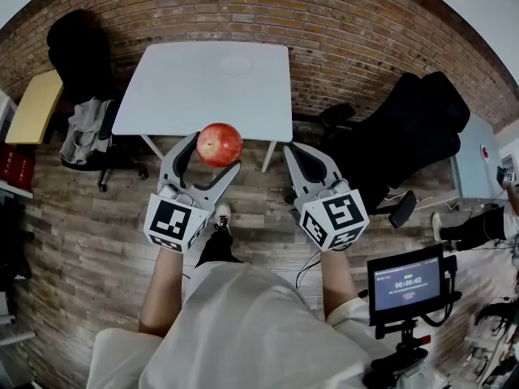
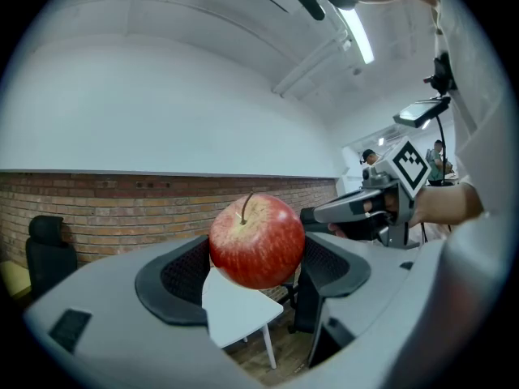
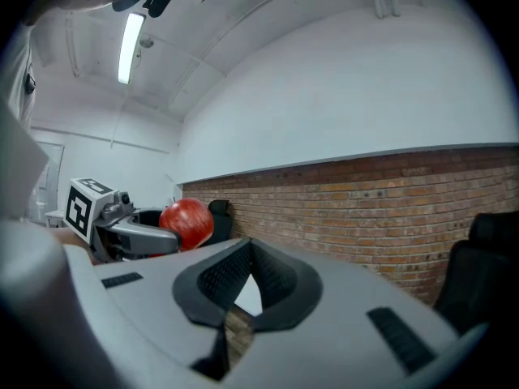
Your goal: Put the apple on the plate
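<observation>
Head view, Sam: where's the apple point(image 1: 219, 144)?

Up in the air, Jo, squeezed between the jaws of the left tool point(image 1: 212, 156), short of the surface point(image 1: 178, 96). Right tool point(image 1: 302, 154) is clenched on nothing.

What could go wrong?

It's round and smooth, held by its sides only. A tilt or slack squeeze may drop it to the floor point(image 1: 81, 217). The plate point(image 1: 236, 65) is faint, white on white; set off-centre, the apple might roll away.

Glossy, smooth-skinned apple point(image 2: 256, 241); left gripper point(image 2: 258, 256) of matt grey plastic with ribbed black pads point(image 2: 180, 275); smooth white table point(image 1: 186, 87); rough brick wall point(image 1: 365, 31); wood-plank floor point(image 1: 89, 217).
</observation>
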### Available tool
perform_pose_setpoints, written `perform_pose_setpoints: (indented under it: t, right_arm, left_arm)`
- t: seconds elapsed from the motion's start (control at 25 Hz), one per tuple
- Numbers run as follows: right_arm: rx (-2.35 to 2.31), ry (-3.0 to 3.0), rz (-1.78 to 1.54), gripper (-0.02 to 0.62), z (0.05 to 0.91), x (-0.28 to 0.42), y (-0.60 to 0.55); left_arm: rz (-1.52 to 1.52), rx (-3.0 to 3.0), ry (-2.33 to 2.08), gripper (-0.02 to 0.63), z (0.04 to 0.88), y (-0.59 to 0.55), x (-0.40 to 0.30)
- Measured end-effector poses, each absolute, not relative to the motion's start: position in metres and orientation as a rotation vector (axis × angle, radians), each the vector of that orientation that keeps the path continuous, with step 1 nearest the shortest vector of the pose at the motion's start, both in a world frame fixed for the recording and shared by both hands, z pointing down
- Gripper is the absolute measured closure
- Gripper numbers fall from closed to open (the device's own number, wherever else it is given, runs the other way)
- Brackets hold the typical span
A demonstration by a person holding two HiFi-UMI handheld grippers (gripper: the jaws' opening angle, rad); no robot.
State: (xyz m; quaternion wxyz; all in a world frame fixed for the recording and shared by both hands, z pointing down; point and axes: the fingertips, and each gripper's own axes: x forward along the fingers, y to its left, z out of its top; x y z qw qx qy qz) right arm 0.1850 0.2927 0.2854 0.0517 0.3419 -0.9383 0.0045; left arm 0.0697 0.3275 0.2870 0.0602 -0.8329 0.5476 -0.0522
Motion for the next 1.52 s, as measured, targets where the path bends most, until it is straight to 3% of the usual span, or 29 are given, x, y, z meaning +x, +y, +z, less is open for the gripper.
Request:
perform_pose_setpoints:
  t: [1.52]
  right_arm:
    - [1.128,-2.773,0.023,0.594,0.278,0.078,0.073]
  left_arm:
    - [-0.128,-2.637,1.582,0.242,0.287,0.089,-0.045]
